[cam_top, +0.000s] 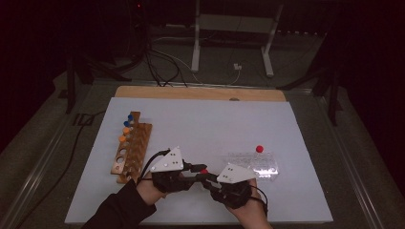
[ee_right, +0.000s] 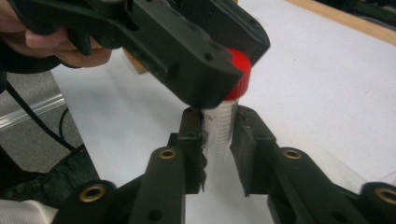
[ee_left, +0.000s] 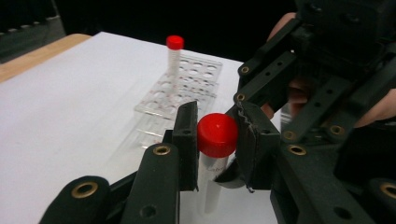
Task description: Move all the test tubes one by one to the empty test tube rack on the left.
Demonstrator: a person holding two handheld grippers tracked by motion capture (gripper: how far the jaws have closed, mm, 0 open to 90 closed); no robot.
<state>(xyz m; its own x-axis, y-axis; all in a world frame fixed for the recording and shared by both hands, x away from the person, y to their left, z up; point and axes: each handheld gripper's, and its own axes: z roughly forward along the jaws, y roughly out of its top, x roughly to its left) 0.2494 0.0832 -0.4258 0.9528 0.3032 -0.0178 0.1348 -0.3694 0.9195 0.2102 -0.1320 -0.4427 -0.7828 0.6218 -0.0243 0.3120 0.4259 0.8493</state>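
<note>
1. Near the six o'clock edge of the white worktop (cam_top: 205, 119), two hand-held grippers meet over one red-capped sample tube (ee_left: 215, 154), held upright just above the surface between them.
2. The left gripper (ee_left: 215, 135) has its fingers (ee_left: 187, 140) closed on the tube's red screw cap (ee_left: 217, 134); the right gripper (ee_right: 219, 140) brackets the clear tube body (ee_right: 220, 126) below it, fingers (ee_right: 192, 140) close at either side, and whether they press the plastic cannot be told.
3. The tube looks light, stiff and smooth-walled, likely slippery on the barrel; the ribbed cap offers the surer purchase, and a hold low on the body should steady it for twisting.
4. At three o'clock from the hands lies a clear plastic tube rack (cam_top: 253, 162), one red-capped tube (cam_top: 259, 149) standing in it; thin and light, it could slide if nudged.
5. At nine o'clock, farther off, a wooden rack (cam_top: 131, 148) carries blue- and orange-capped tubes (cam_top: 127, 128) at its far end.
</note>
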